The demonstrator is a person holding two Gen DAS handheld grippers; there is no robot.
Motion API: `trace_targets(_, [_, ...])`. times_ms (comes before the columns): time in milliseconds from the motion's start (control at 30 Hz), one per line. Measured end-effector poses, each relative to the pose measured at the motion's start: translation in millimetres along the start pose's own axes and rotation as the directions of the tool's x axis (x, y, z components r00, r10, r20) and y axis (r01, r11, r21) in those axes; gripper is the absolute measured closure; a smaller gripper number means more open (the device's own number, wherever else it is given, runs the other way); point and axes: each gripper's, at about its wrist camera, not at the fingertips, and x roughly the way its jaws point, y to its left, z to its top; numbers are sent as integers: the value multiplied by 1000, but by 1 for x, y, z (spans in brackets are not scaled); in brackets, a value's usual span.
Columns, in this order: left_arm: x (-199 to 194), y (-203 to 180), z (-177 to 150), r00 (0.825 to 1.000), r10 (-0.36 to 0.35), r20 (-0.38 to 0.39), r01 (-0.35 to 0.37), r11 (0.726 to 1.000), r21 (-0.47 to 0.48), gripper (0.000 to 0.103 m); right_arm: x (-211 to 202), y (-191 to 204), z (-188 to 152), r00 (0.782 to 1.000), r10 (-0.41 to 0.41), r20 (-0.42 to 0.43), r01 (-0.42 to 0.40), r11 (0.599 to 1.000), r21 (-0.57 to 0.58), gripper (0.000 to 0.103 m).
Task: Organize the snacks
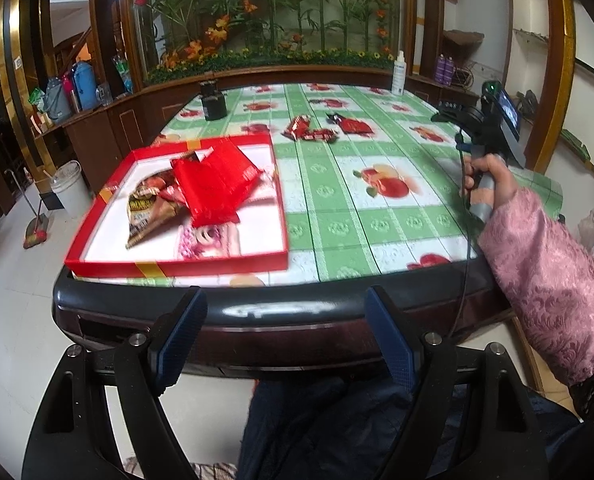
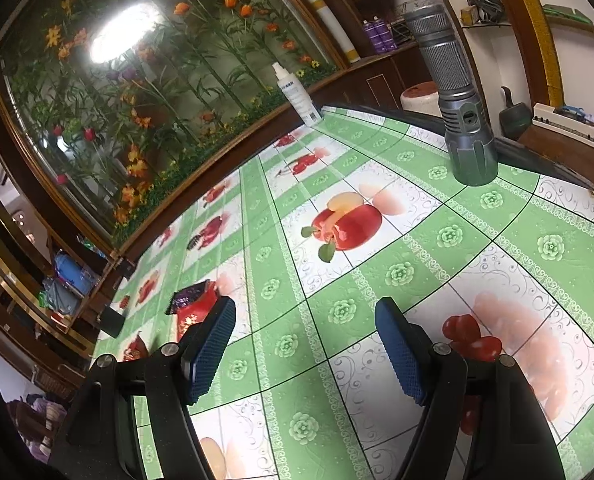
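Both claws are hanging open and empty: left claw off the tabletop edge, right claw over the green fruit-print vinyl tabletop. Loose red foil-wrapped snack packets are lying mid-tabletop, well apart from the shallow red cardboard gift box already holding crinkly bags. Packets are looking light, soft and slippery, so I'm judging a pinch across the flat middle safest.

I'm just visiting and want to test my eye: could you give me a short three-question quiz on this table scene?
1. True or false: the red box already holds snack packets.
2. Which stands upright on the tablecloth? A) flashlight B) broom C) kettle
3. Fill in: the left gripper has its fingers apart and holds ______.

Key: 1 true; 2 A; 3 nothing.
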Motion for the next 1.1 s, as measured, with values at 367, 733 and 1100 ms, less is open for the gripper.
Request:
trace_targets(367, [31, 38, 39, 999, 42, 0, -42, 998, -41, 22, 17, 22, 3, 995, 70, -74, -72, 997, -28, 26])
trace_targets(733, [114, 2, 128, 1000, 14, -7, -14, 994, 111, 22, 90, 83, 37, 959, 201, -200, -229, 965, -128, 26])
trace_targets(1100, [226, -4, 192, 992, 22, -126, -8, 994, 110, 22, 159, 132, 1, 914, 80, -398, -242, 895, -374, 24])
